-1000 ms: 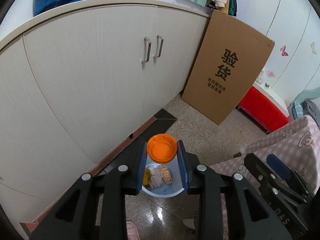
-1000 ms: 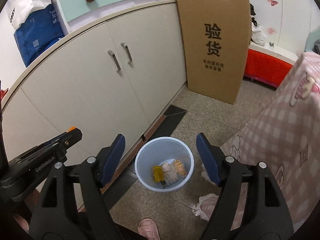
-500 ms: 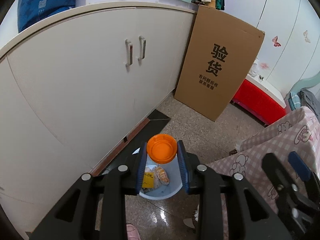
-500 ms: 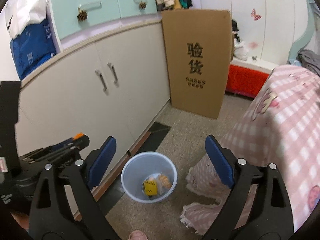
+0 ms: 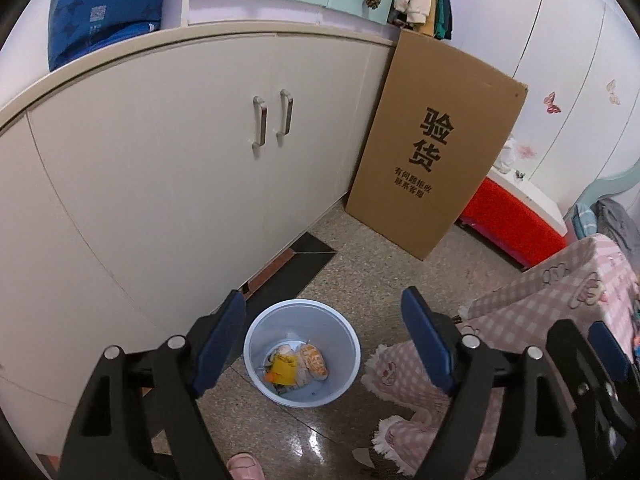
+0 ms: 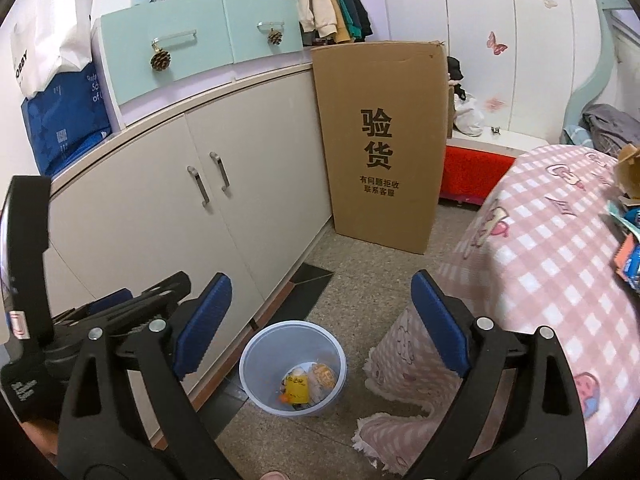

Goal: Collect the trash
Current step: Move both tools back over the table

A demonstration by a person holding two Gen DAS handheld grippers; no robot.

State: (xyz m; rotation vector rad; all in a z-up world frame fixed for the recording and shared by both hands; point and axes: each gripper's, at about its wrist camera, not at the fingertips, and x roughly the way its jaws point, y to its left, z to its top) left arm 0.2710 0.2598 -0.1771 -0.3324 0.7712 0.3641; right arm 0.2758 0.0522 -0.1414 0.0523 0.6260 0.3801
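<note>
- Trash, a yellow wrapper [image 5: 285, 369] and a tan bread-like packet [image 5: 314, 361] with other scraps, lies at the bottom of the round translucent pale-blue plastic bin [image 5: 347, 345], which stands on the speckled stone floor.
- From my left gripper [image 5: 322, 338] I look down on that bin; its jaws have just been opening and now stand wide apart with nothing between the blue pads, the bin showing in the gap below them.
- My right gripper [image 6: 320, 322] also hangs above the bin, jaws spread wide and empty; the bin sits low between its two fingers in that view.
- Just beside the bin, on its far left side, runs the long cream cabinet [image 5: 160, 184] with two metal door handles [image 5: 272, 120].
- Beyond the bin, a tall flat brown cardboard box [image 5: 432, 160] with black printed characters leans upright against the cabinet's end.
- To the right of the bin, a pink-and-white checked blanket with fringed edge [image 5: 560, 292] drapes down to the floor; its fringe lies near the bin without touching it.
- Behind the cardboard box, well apart from the bin, sits a low red bench [image 6: 468, 172].
- A pink slipper toe [image 5: 244, 465] shows at the bottom edge, on the near side of the bin.
- In the right wrist view I see the left gripper's black body [image 6: 104, 320] left of the bin, by the cabinet.
</note>
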